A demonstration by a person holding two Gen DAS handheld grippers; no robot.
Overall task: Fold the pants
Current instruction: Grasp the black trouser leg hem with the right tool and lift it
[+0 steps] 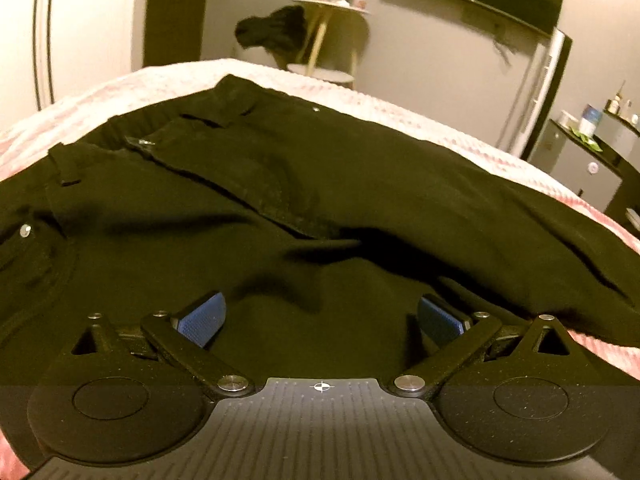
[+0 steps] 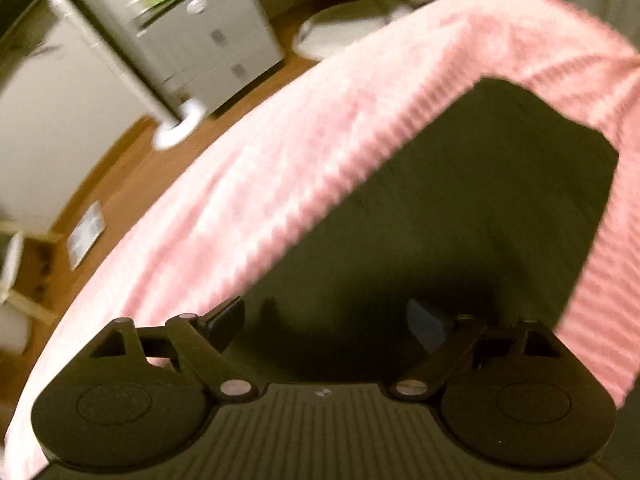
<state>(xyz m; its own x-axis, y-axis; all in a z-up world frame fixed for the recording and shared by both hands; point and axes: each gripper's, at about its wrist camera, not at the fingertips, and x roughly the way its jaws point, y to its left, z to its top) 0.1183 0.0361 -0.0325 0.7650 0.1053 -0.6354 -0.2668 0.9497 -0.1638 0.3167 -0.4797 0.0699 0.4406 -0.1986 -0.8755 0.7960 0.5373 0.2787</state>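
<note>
Black pants (image 1: 280,208) lie spread on a pink ribbed bedspread (image 1: 120,92), waistband and buttons at the left, legs running right. My left gripper (image 1: 320,318) is open just above the fabric near the crotch, blue pads (image 1: 204,318) wide apart. In the right wrist view, a pant leg (image 2: 460,208) lies flat, its hem at the far end on the bedspread (image 2: 280,160). My right gripper (image 2: 326,320) is open over that leg, nothing between its fingers.
A round side table (image 1: 332,4) with a dark garment (image 1: 276,32) on it stands beyond the bed. A grey cabinet (image 2: 224,36) and a standing pole (image 2: 116,56) are on the wooden floor (image 2: 120,184) beside the bed's edge.
</note>
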